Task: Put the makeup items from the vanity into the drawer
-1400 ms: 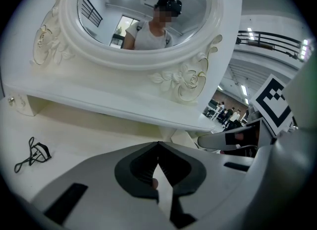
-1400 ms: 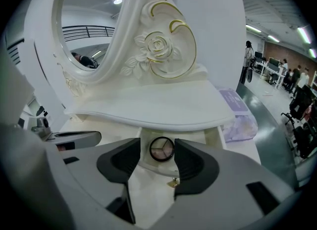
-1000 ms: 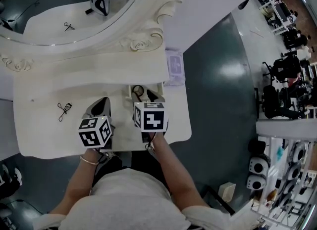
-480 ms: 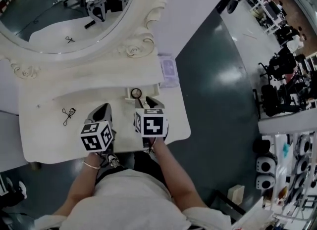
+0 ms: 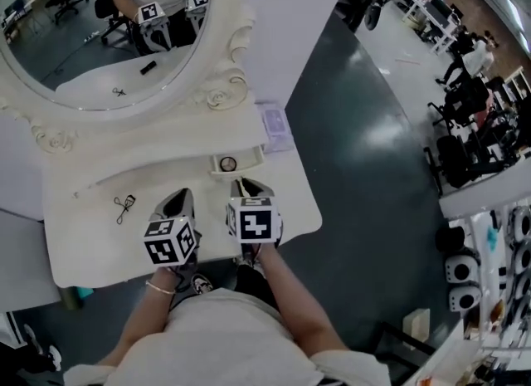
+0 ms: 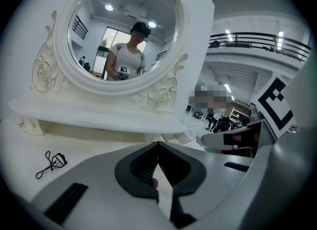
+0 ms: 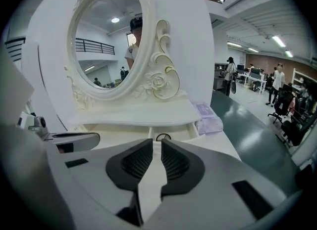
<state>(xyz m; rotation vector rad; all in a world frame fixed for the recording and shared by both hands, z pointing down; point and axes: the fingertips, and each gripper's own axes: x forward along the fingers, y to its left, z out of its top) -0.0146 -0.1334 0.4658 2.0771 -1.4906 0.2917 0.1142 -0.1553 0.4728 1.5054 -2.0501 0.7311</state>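
**Curler lies off the left fingers' outer side**

The left gripper (image 5: 178, 202) has its fingers closed on nothing. Beside it, the right gripper (image 5: 249, 187) is closing its fingers, also with nothing between them. Both hover over the front of the counter (image 5: 99, 243).

The eyelash curler (image 5: 124, 207) lies on the counter to the left of the left gripper, lying slantwise, so that hand looks the nearer. The open drawer (image 5: 249, 162) sits beyond, ahead of the right gripper.
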